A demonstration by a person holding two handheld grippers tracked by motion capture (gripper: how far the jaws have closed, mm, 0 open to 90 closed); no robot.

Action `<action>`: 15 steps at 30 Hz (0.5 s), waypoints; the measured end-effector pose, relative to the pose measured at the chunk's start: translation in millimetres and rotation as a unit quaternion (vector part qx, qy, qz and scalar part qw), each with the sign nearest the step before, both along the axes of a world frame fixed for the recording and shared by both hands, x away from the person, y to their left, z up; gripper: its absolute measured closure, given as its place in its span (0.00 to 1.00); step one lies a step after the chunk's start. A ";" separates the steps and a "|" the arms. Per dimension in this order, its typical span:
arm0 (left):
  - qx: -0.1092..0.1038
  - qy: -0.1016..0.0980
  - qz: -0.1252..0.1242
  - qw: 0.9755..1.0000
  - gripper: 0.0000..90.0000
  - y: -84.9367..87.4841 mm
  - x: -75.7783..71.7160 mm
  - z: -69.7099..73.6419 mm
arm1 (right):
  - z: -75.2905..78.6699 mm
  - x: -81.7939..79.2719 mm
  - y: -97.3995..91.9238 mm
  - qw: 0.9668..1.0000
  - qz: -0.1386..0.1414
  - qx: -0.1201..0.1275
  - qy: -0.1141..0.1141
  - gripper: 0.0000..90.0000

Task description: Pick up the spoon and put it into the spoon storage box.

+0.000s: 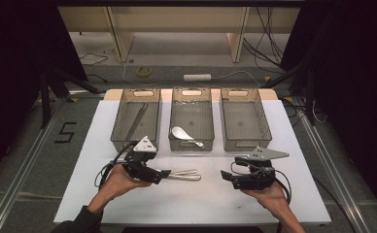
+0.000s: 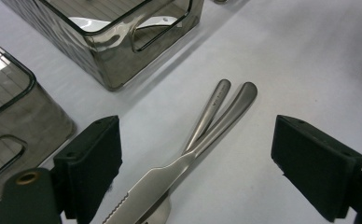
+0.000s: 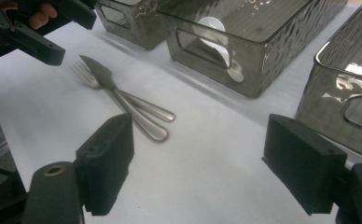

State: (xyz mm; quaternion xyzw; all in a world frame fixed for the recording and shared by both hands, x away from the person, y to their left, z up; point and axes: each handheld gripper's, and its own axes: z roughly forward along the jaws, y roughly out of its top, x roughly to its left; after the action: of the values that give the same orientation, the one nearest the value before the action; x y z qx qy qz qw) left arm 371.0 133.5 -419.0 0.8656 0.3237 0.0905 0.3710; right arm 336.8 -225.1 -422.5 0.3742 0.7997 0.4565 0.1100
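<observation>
Where grey floor surrounds it, white table (image 1: 215, 199) bears bins (image 1: 191, 121).

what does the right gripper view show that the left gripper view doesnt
Right gripper view alone: the fork's tines beside the knife's tip, the white spoon in the middle bin, and the left gripper open above the cutlery.
Left gripper view alone: the serrated edge of the knife close up between its open jaws.
Both: the two crossed handles on the white table, and the smoky bins.
</observation>
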 end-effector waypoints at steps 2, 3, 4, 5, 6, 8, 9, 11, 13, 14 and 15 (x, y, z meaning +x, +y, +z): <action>0.012 -0.001 -0.003 1.000 0.17 -0.7 1.9 1.0 | -0.5 -0.6 -0.6 1.000 0.001 0.001 0.003 0.28; 0.014 0.001 -0.004 1.000 0.17 -1.4 2.6 1.2 | -1.0 -0.7 -1.0 1.000 0.002 0.001 0.002 0.28; 0.019 0.002 -0.006 1.000 0.17 -1.8 3.8 1.5 | -1.3 -1.1 -1.4 1.000 0.002 0.000 0.004 0.28; 0.023 0.004 -0.006 1.000 0.17 -2.5 4.7 1.6 | -1.8 -1.2 -1.7 1.000 0.001 0.001 0.006 0.28; 0.028 0.004 -0.007 1.000 0.17 -3.3 5.8 1.6 | -2.3 -1.4 -1.9 1.000 0.002 0.001 0.006 0.28; 0.036 0.005 -0.009 0.999 0.17 -5.2 7.7 1.4 | -2.7 -2.1 -2.2 1.000 0.002 0.000 0.005 0.28; 0.039 0.007 -0.010 0.999 0.17 -6.3 8.5 1.4 | -2.5 -2.6 -2.5 1.000 0.003 0.001 0.005 0.28; 0.048 0.009 -0.015 0.999 0.18 -8.2 10.3 1.4 | -2.2 -3.5 -2.6 1.000 0.004 0.000 0.004 0.28; 0.059 0.013 -0.021 0.998 0.18 -9.8 12.3 1.1 | -2.6 -4.0 -2.5 1.000 0.004 0.000 0.006 0.27; 0.061 0.015 -0.020 0.998 0.18 -10.7 13.2 0.5 | -2.8 -4.3 -2.3 1.000 0.004 -0.001 0.006 0.27; 0.065 0.018 -0.021 0.997 0.18 -11.2 14.2 0.0 | -2.9 -4.7 -2.2 1.000 0.004 -0.001 0.008 0.27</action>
State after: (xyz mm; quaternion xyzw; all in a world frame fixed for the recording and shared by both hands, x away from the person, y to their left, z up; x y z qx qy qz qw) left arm 385.2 122.3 -419.0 0.8962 0.3053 0.0879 0.3096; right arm 332.1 -227.3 -425.4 0.3744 0.8028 0.4528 0.1017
